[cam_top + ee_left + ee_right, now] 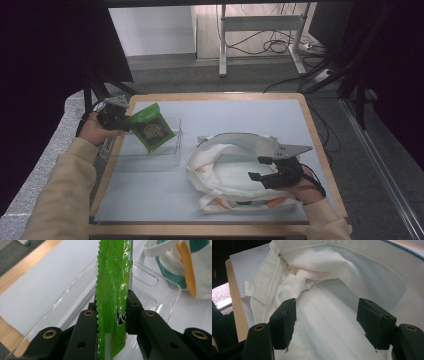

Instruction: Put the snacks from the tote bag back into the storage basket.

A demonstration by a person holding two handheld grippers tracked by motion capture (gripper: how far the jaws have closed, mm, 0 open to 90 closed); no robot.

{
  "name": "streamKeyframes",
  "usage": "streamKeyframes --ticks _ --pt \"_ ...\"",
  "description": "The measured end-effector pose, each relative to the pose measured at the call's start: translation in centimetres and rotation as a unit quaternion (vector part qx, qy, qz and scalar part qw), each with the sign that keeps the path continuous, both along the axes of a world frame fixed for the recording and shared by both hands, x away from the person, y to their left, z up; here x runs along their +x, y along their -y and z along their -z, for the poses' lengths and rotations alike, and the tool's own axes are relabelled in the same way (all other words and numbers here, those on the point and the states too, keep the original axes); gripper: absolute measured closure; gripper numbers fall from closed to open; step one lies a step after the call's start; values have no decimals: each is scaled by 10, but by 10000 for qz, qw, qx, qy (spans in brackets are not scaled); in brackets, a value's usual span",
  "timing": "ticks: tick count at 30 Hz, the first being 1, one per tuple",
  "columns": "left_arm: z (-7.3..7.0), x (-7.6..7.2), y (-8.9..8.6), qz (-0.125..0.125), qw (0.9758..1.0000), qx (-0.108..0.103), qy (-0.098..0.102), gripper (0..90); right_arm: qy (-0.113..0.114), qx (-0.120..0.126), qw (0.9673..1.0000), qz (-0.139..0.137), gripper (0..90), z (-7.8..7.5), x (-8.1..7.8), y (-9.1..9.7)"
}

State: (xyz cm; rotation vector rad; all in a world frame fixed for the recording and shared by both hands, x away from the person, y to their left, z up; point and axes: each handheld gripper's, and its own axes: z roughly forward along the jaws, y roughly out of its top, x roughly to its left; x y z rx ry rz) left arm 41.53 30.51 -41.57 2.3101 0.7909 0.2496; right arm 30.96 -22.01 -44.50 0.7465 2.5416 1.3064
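Left tool [111, 312] is clamped on the green packet [151, 128] above the clear tray [170, 159] near the worktop's [240, 112] left edge; my right tool [327, 322] (jaws apart) props the white bag's [225, 167] mouth open, I think for receiving it.

The high view looks forward and down over the grey-topped wooden bench [210, 205]; each gripper view rides close (nearly touching), sharing the white canvas tote bag [225, 170] [332, 322] with it.
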Motion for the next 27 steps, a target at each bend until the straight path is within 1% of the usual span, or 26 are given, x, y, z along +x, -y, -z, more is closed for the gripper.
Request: streamKeyframes --ticks 4,10,13,15,18,25,26,27 --pt "5 6 7 75 9999 52 -88 758 -5 -8 10000 -2 318 0 0 0" --pt "8 16 17 170 9994 244 -197 758 -9 -15 10000 -7 318 1 1 1" --pt "7 19 20 207 9988 381 -226 758 -6 -17 10000 9 318 1 1 1" --pt "6 21 20 228 9985 447 -233 758 -4 -20 10000 7 318 1 1 1" --pt "5 21 19 232 9986 421 -236 758 2 -23 10000 4 318 1 1 2" --pt "6 21 17 296 9979 507 -259 758 1 -28 10000 6 318 1 1 1" --pt "6 21 18 327 9976 551 -274 758 3 -30 10000 5 318 1 1 1" --pt "7 23 19 390 9967 656 -281 757 4 -35 10000 4 318 1 1 1"
